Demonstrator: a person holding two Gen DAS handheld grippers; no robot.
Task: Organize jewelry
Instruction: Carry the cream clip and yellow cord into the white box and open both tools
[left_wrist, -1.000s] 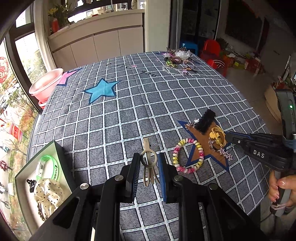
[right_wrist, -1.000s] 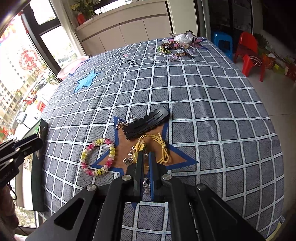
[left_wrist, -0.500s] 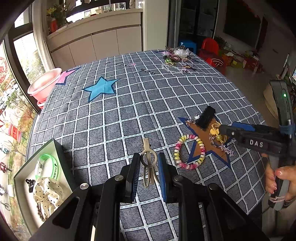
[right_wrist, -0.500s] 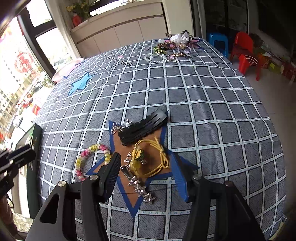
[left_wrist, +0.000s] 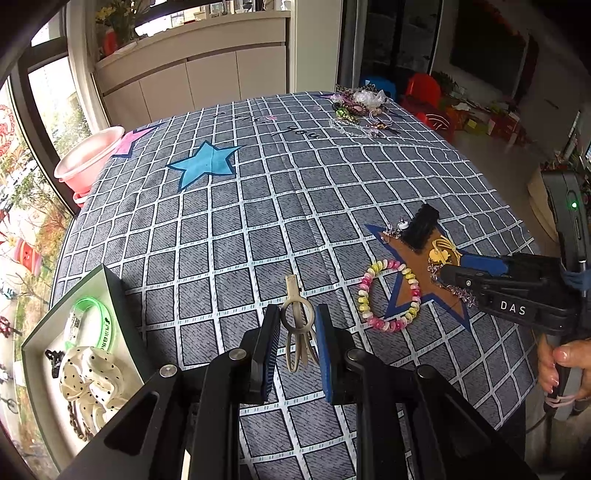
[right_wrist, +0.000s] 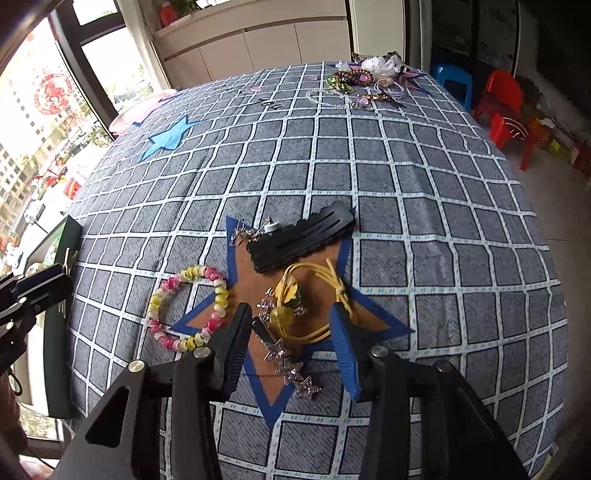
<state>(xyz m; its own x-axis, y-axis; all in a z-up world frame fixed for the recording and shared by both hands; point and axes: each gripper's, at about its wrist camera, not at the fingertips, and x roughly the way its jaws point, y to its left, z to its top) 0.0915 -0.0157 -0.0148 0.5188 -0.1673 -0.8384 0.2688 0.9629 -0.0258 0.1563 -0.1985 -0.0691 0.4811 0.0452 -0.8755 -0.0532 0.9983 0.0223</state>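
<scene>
Since a second back, right gripper (right_wrist: 291, 341) spread wide over yellow cord hair tie (right_wrist: 314, 299) on brown star patch (right_wrist: 258, 291); left gripper (left_wrist: 295, 334) still pinching beige hair clip (left_wrist: 297, 321).

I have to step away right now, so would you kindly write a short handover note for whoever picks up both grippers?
Left gripper: shut on a beige hair clip, held above the cloth.
Right gripper: open, empty, hovering over the yellow cord hair tie on the brown star.
Also at that star: black hair clip, pink and yellow bracelet, silver star chain.
Done: green bracelet and dotted scrunchie lie in the box.
Left: box the beige clip, then the star pile and the far heap.
</scene>
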